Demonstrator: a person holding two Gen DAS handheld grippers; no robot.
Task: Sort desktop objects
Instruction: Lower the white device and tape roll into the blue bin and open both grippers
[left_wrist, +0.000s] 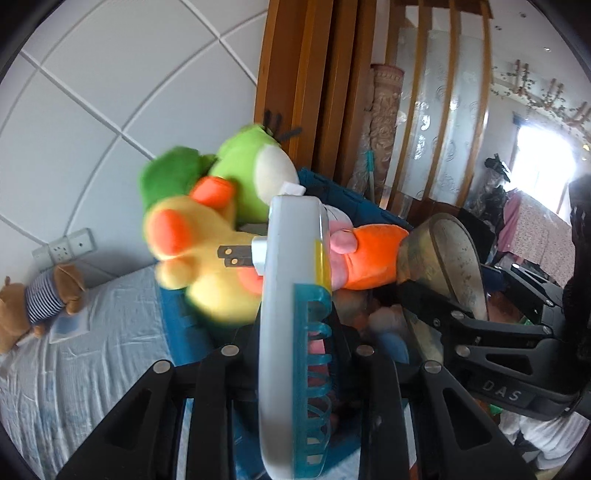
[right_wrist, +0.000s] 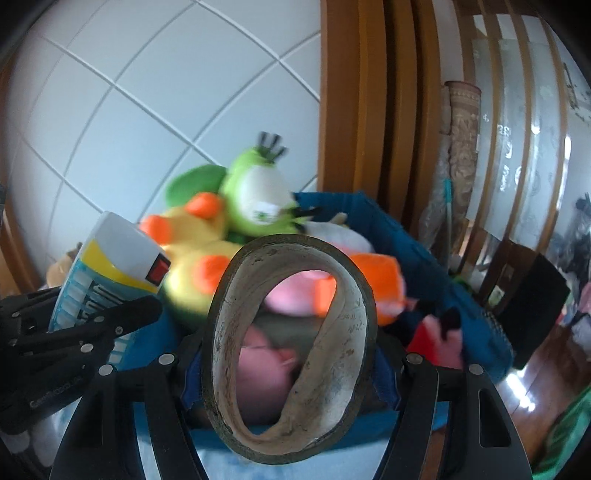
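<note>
My left gripper (left_wrist: 295, 354) is shut on a white plug-in device (left_wrist: 284, 332) with a teal grille, yellow band and two metal prongs; it also shows in the right wrist view (right_wrist: 110, 266), with a red switch. My right gripper (right_wrist: 288, 365) is shut on a worn roll of tape (right_wrist: 291, 343), seen in the left wrist view (left_wrist: 443, 258) too. Both are held over a blue basket (right_wrist: 406, 240) full of plush toys: a yellow duck (left_wrist: 199, 251), a green bird (right_wrist: 255, 192), pink and orange toys (left_wrist: 373, 254).
A bed with a pale blue sheet (left_wrist: 92, 350) lies at the left, with a brown plush in a striped shirt (left_wrist: 40, 295). A white tiled wall (right_wrist: 147, 110) and a wooden partition (right_wrist: 373, 110) stand behind the basket. A wall socket (left_wrist: 64, 247) is near the bed.
</note>
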